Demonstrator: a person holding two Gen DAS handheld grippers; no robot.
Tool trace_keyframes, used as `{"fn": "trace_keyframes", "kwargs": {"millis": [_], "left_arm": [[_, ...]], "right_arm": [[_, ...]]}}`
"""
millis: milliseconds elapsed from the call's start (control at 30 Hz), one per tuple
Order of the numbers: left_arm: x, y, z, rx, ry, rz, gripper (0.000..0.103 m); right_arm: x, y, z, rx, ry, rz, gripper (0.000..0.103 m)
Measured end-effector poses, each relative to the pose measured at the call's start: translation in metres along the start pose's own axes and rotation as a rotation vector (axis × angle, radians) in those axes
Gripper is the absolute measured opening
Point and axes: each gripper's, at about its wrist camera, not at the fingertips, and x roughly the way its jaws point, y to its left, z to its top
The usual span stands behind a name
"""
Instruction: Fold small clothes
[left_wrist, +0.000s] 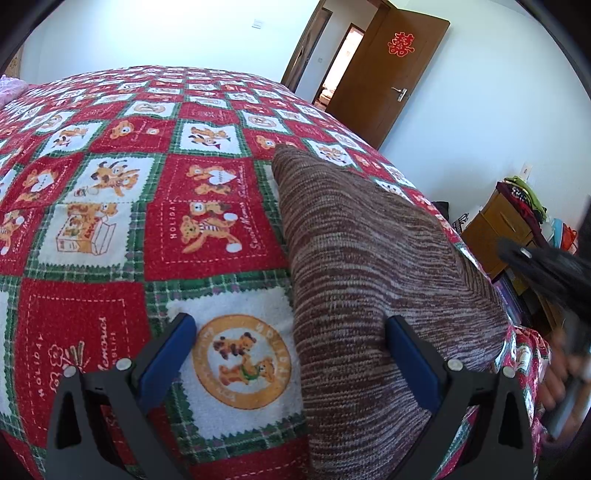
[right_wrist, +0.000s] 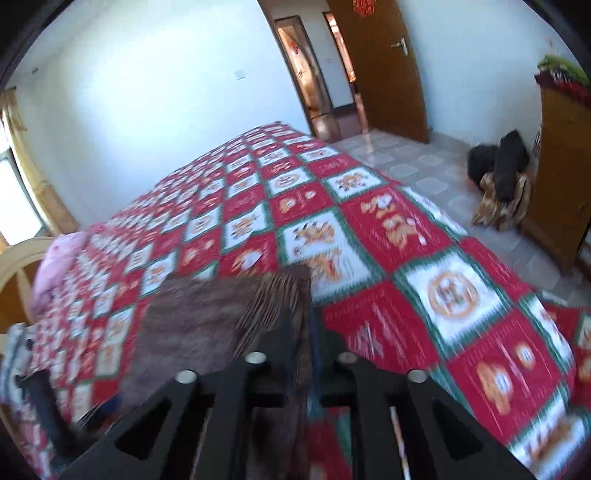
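bed (left_wrist: 92, 258) | brown knit top (left_wrist: 369, 277) lies on its near right part, long axis running away | left gripper (left_wrist: 291, 350) wide apart, empty, right finger over cloth | right gripper (right_wrist: 308, 332) pinching the top's right edge, so it's nearer

Home bedroom: quilted bed (left_wrist: 110, 229), wooden door (left_wrist: 384, 77)

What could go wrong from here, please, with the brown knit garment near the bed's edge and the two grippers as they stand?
1. The right gripper pinches only the brown knit garment's thin edge, so the knit may slip free.
2. The left gripper stands open over the garment's near edge and pins nothing, so a pull could drag the whole piece.
3. The garment lies by the bedspread's edge and might slide off towards the floor.
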Motion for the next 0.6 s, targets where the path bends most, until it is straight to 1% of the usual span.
{"fn": "trace_keyframes", "kwargs": {"millis": [33,67,100,167,233,300,333,367,400,433,467,500,533,600], "left_arm": [[0.0,0.0,0.0,0.0,0.0,0.0,0.103],[0.0,0.0,0.0,0.0,0.0,0.0,0.103],[0.0,0.0,0.0,0.0,0.0,0.0,0.103],[0.0,0.0,0.0,-0.002,-0.001,-0.002,0.103],[0.0,0.0,0.0,-0.002,0.0,-0.001,0.103],[0.0,0.0,0.0,0.002,0.0,0.004,0.103],[0.0,0.0,0.0,0.004,0.001,0.004,0.103],[0.0,0.0,0.0,0.003,0.001,0.003,0.103],[0.0,0.001,0.0,0.002,0.001,0.002,0.103],[0.0,0.001,0.0,0.0,0.0,-0.001,0.103],[-0.001,0.001,-0.001,-0.001,0.0,-0.003,0.103],[-0.001,0.001,-0.001,-0.002,0.0,-0.006,0.103],[-0.001,0.001,-0.001,-0.003,0.001,-0.008,0.103],[0.0,-0.001,-0.001,0.004,0.005,-0.001,0.103]], "right_arm": [[-0.011,0.001,-0.008,-0.006,0.02,0.018,0.041],[-0.019,0.004,-0.016,-0.016,0.036,0.027,0.06],[-0.026,0.009,-0.027,-0.034,0.054,0.034,0.066],[-0.035,0.017,-0.047,-0.075,0.085,0.043,0.066],[-0.035,0.027,-0.066,-0.119,0.11,0.042,0.066],[-0.022,0.034,-0.08,-0.151,0.156,-0.01,0.066],[-0.015,0.035,-0.085,-0.147,0.177,-0.03,0.066],[-0.005,0.032,-0.09,-0.117,0.2,-0.02,0.061],[0.002,0.029,-0.093,-0.082,0.227,0.001,0.046],[0.008,0.025,-0.097,-0.043,0.255,0.009,0.044],[0.007,0.025,-0.101,-0.034,0.242,-0.005,0.036],[0.003,0.028,-0.103,-0.048,0.237,-0.009,0.018],[0.001,0.029,-0.106,-0.05,0.254,0.006,0.018],[-0.006,0.03,-0.113,-0.06,0.268,-0.004,0.017]]}}
